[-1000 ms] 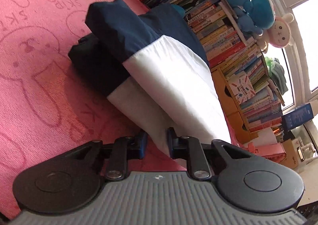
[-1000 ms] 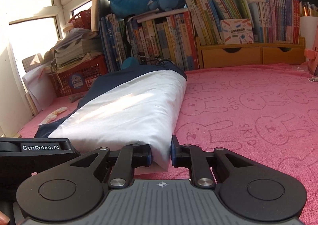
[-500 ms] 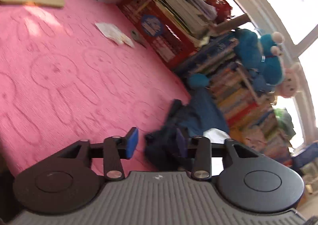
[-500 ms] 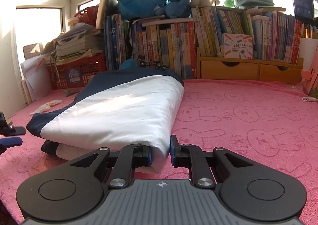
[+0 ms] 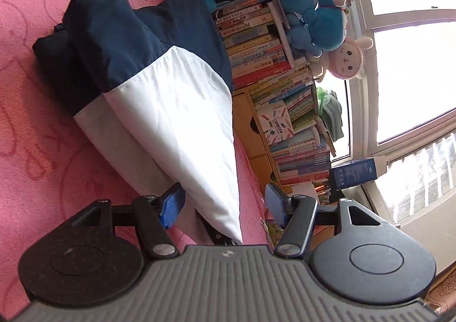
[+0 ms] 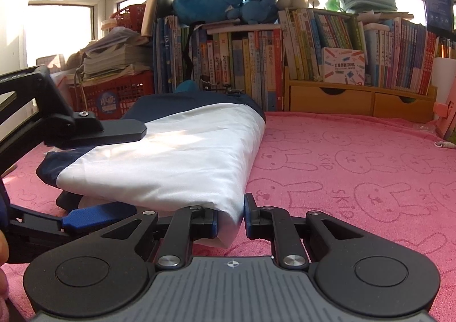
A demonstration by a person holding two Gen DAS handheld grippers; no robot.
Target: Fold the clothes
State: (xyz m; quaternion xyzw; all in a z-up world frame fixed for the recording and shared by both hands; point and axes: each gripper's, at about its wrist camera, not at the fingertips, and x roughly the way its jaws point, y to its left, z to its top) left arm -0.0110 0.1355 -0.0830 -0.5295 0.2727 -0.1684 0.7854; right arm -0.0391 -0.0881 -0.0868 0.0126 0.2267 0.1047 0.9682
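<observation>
Garment | left tool has just opened, straddling its hem | right tool still pinches corner

The right gripper pinches the folded white-and-navy garment's corner on the pink bunny-print cloth

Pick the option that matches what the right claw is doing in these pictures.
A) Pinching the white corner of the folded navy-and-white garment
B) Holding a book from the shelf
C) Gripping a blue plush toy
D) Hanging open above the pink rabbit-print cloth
A: in the right wrist view the right claw has its pads closed on the white corner of the folded navy-and-white garment.
</observation>
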